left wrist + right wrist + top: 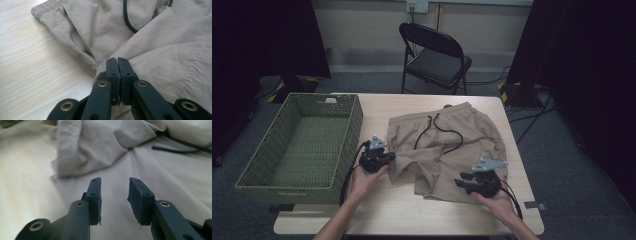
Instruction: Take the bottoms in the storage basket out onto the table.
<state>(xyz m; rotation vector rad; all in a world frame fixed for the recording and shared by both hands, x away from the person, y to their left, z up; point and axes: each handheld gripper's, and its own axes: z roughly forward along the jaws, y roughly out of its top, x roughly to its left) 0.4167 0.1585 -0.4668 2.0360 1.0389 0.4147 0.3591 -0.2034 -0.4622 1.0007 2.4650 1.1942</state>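
Note:
A pair of tan shorts [464, 132] with a black drawstring [447, 135] lies crumpled on the light wooden table [412, 215]. My left gripper [390, 159] sits at the shorts' left edge. Its jaws are shut [117, 60] on the corner of a folded-over layer of the shorts [162, 55], with the drawstring [126, 17] looping beyond. My right gripper [460, 181] rests over the shorts' near right part. It stands open [115, 181] above flat cloth with nothing between the pads; a bunched fold of the shorts [100, 147] and the drawstring [172, 150] lie ahead.
A green woven basket [357, 125] stands on the table's left side, right beside the left gripper. A black folding chair [434, 55] stands beyond the table's far edge. Bare table runs along the near edge and left of the shorts [30, 62].

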